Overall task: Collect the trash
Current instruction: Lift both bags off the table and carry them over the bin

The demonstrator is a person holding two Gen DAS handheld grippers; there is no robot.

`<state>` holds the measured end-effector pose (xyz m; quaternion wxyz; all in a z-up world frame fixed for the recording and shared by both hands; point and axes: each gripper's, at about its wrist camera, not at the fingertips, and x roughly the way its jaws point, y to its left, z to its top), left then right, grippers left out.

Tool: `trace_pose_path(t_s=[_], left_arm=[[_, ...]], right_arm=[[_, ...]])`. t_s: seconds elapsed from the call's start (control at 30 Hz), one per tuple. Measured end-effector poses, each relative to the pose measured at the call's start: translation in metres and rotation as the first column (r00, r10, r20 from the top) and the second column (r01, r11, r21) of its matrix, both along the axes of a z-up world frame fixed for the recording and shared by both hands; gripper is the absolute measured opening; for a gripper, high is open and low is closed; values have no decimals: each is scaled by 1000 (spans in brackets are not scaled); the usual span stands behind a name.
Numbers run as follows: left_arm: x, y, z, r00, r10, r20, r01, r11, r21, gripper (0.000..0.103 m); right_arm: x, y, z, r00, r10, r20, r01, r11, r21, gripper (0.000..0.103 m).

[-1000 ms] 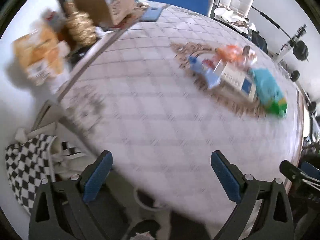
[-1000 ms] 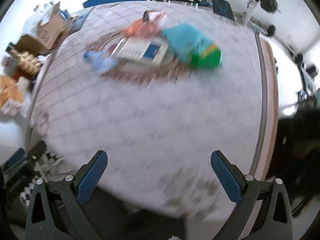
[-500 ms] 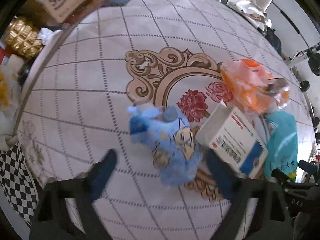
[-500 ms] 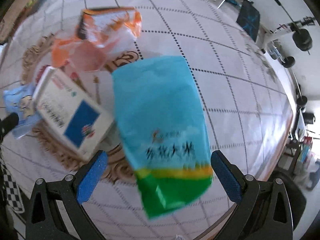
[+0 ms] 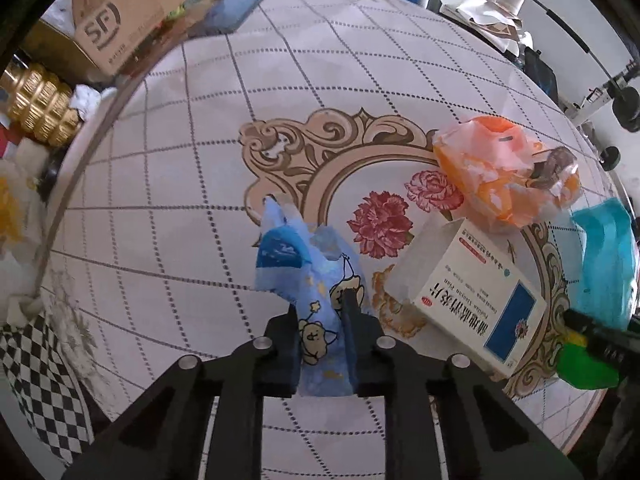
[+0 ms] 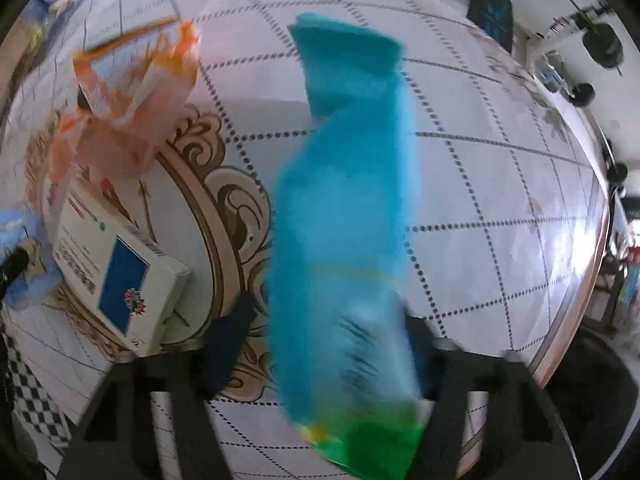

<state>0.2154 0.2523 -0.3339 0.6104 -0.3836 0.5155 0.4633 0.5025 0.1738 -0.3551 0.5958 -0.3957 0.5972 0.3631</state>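
Note:
My left gripper (image 5: 324, 332) is shut on a light blue wrapper with cartoon bears (image 5: 316, 280), which stands crumpled up from the table. My right gripper (image 6: 324, 344) has closed around a teal and green snack bag (image 6: 344, 220); the view is blurred, and the bag looks pinched and bent between the fingers. The same bag shows at the right edge of the left wrist view (image 5: 604, 264). A white and blue medicine box (image 5: 468, 292) lies between the two, also in the right wrist view (image 6: 116, 276). An orange plastic bag (image 5: 496, 172) lies behind the box.
The table (image 5: 192, 184) has a tiled, flowered cloth. A cardboard box (image 5: 120, 16) and a gold jar (image 5: 40, 104) stand past its far left rim. A black-and-white checked bag (image 5: 44, 380) hangs at the lower left. The table's right rim (image 6: 580, 304) is near.
Both grippers moved in over the trash from the table's near edge. The left one closed on the blue wrapper; the right one closed around the teal bag, which now bends upward.

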Motion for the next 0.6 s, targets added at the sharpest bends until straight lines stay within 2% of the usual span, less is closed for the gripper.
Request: trace_pose_path(t_s=[0.07, 0.2, 0.4, 0.6], left_arm=[[-4, -8, 8, 1000, -18, -17, 18, 1000, 25, 12], [-9, -21, 20, 998, -42, -39, 44, 997, 57, 10], [-18, -45, 47, 996, -79, -47, 84, 990, 111, 9], [-44, -78, 89, 992, -122, -15, 123, 975, 185, 9]], right_arm=[[3, -8, 7, 999, -38, -29, 39, 999, 31, 23], [-1, -24, 26, 997, -68, -35, 72, 990, 123, 22], [-22, -68, 64, 988, -113, -107, 137, 957, 255, 22], [-82, -120, 97, 978, -114, -176, 170, 924, 344, 22]])
